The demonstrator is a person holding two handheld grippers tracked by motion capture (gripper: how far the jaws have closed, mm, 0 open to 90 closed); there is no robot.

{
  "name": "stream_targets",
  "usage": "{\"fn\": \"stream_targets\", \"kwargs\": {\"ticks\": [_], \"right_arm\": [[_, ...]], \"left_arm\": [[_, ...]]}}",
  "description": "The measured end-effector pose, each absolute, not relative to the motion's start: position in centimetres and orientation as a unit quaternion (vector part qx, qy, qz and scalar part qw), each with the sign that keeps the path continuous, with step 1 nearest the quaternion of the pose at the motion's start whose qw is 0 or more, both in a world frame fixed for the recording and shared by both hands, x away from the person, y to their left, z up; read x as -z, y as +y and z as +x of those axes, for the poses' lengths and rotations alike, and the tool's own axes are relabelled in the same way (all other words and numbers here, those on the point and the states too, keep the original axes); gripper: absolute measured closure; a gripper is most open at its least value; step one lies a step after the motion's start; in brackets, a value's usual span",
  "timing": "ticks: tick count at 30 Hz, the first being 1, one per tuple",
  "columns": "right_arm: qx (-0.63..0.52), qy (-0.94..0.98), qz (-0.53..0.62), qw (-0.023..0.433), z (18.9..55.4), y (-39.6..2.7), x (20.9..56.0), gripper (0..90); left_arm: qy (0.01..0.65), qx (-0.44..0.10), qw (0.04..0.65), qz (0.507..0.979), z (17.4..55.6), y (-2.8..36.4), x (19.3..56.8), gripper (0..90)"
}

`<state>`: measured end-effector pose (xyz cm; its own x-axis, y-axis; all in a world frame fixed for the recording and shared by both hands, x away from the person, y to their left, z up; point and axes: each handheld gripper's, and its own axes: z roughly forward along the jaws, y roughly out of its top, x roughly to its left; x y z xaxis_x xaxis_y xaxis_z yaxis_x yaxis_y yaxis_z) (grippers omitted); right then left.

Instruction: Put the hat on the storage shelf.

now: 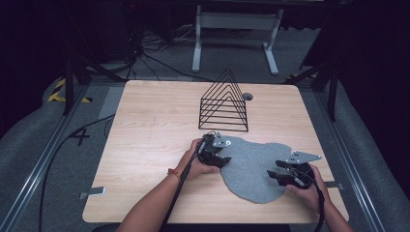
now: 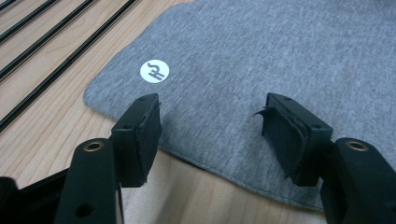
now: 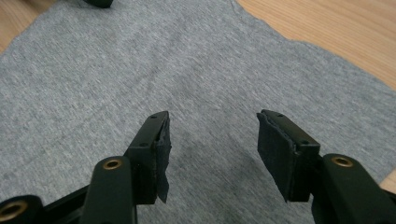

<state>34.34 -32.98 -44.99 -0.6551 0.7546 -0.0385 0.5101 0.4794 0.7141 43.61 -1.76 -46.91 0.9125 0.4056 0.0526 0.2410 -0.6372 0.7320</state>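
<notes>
With both jaws spread wide, the left gripper (image 1: 223, 159) and right gripper (image 1: 274, 175) could bunch the flat grey cloth (image 1: 251, 169) instead of pinching its edge.

Left hand-held gripper (image 1: 223, 159): black jaws, brass screws, grey plate, black cable.
Left wrist: orange-red band (image 1: 173, 173).
Arms: bare, without sleeves.

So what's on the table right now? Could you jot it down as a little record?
surface: light wooden table
cloth: flat grey fabric piece bearing a white round logo
rack: black wire triangular rack, behind the cloth
left gripper: open, at the cloth's edge
right gripper: open, over the cloth
</notes>
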Motion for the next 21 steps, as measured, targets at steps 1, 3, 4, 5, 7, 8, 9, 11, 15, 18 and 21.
{"fn": "stream_targets", "kwargs": {"ticks": [1,3,4,5,7,8,9,11,15,18,21], "right_arm": [[-0.346,0.841,0.377,0.175,34.4,-33.0,45.0,44.1],[-0.343,0.841,0.380,0.174,34.5,-33.2,45.1,43.4],[-0.339,0.842,0.381,0.176,34.6,-33.2,45.2,43.0],[-0.336,0.842,0.382,0.176,34.6,-33.2,45.2,42.6],[-0.329,0.845,0.383,0.179,34.7,-33.2,45.4,40.9],[-0.328,0.844,0.385,0.179,34.7,-33.2,45.4,40.3],[-0.325,0.844,0.386,0.179,34.7,-33.2,45.5,40.1],[-0.324,0.844,0.388,0.179,34.7,-33.2,45.6,38.6],[-0.333,0.835,0.401,0.178,35.2,-33.0,45.9,35.9],[-0.330,0.837,0.395,0.185,35.5,-32.5,45.9,33.4],[-0.328,0.839,0.387,0.193,36.1,-31.9,46.0,30.7]], "left_arm": [[0.178,-0.105,0.386,0.899,43.7,-1.6,46.9,37.4],[0.181,-0.099,0.382,0.901,43.6,-1.5,46.9,38.1],[0.180,-0.103,0.382,0.901,43.5,-1.5,46.9,38.1],[0.178,-0.104,0.378,0.902,43.3,-1.4,46.8,38.1],[0.172,-0.109,0.372,0.906,43.0,-1.3,46.7,38.2],[0.173,-0.109,0.370,0.906,42.9,-1.2,46.7,38.2],[0.175,-0.112,0.365,0.908,42.7,-1.1,46.6,38.2],[0.174,-0.115,0.360,0.909,42.4,-0.8,46.5,38.2],[0.168,-0.110,0.356,0.913,41.5,0.0,46.4,38.2],[0.166,-0.101,0.348,0.917,40.6,0.7,46.3,38.2],[0.162,-0.093,0.347,0.919,39.7,1.3,46.3,38.7]]}}
